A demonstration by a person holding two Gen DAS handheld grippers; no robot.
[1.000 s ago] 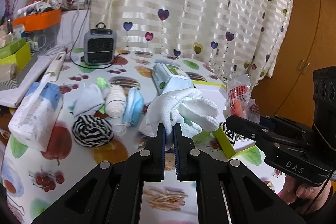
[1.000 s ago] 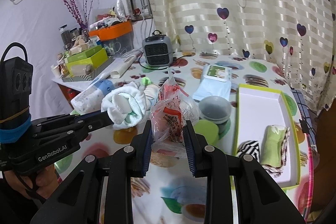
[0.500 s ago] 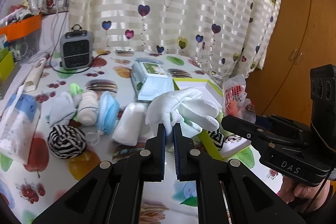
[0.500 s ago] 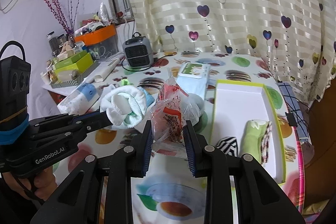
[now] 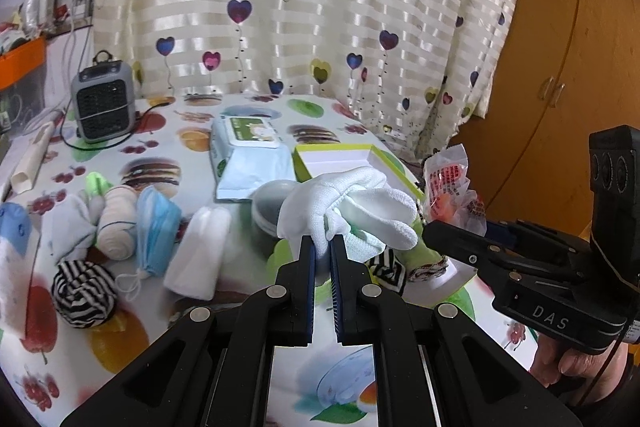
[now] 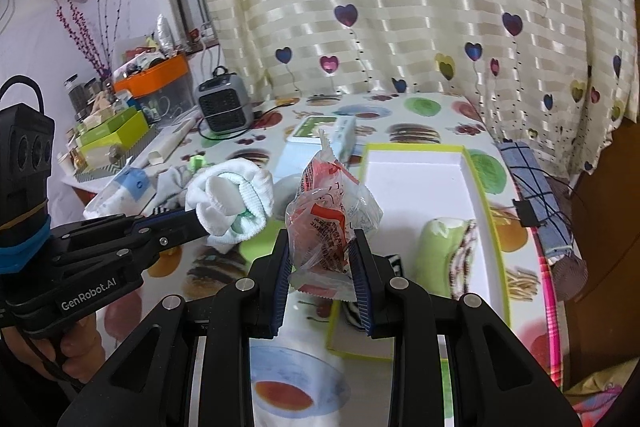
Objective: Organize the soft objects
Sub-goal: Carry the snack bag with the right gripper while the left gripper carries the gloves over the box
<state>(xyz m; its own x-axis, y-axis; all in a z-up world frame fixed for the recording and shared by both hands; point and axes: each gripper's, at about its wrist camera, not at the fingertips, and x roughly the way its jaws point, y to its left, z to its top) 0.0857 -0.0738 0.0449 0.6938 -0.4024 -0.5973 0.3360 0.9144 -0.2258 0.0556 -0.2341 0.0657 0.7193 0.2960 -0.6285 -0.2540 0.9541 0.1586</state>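
Note:
My left gripper (image 5: 322,243) is shut on a white rolled sock (image 5: 348,207) and holds it above the table, near the green-rimmed white tray (image 6: 424,183). The sock also shows in the right wrist view (image 6: 230,205). My right gripper (image 6: 322,247) is shut on a crinkly red-and-clear plastic packet (image 6: 328,223), held above the tray's near end; the packet also shows in the left wrist view (image 5: 450,187). In the tray lie a green rolled cloth (image 6: 444,251) and a striped black-and-white roll (image 6: 394,263).
On the table lie a striped sock ball (image 5: 82,291), a blue face mask (image 5: 156,231), a white folded cloth (image 5: 198,251), a beige roll (image 5: 118,223), a wipes pack (image 5: 248,147), a grey bowl (image 5: 272,203) and a small heater (image 5: 102,103). Boxes clutter the far left.
Both grippers have moved right toward the tray with their loads; the table objects have shifted left in both views. Both stay shut.

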